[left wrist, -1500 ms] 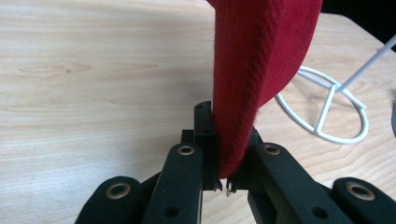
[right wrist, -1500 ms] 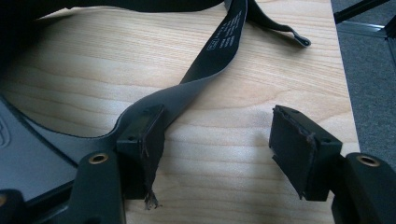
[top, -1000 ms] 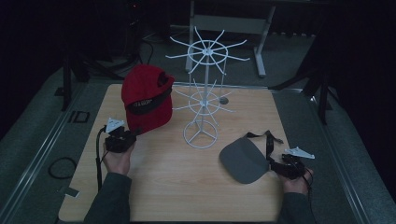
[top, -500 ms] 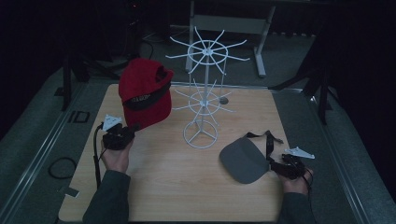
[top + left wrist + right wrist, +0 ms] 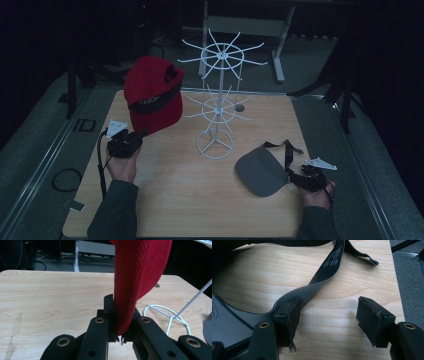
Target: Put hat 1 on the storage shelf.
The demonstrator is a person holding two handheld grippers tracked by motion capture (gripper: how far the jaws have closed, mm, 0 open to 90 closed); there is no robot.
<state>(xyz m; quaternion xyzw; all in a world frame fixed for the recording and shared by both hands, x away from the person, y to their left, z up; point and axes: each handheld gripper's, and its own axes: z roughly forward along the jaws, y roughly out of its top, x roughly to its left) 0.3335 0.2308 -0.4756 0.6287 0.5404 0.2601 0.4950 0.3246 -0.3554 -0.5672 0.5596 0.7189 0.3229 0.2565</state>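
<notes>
Lifted higher – red cap [image 5: 152, 95], clamped in left gripper [image 5: 119, 336] jaws; right gripper [image 5: 328, 322] jaws apart.

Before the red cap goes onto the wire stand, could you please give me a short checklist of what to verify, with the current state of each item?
1. Left tool clamped on the red cap: ok, its edge is pinched between the jaws.
2. Cap clear of the table: ok, held up in the air.
3. Free prongs on the wire stand: ok, nothing hangs there.
4. Right tool out of the way: ok, open, beside the grey visor.
5. Visor strap clear of the right tool: cannot tell.
</notes>
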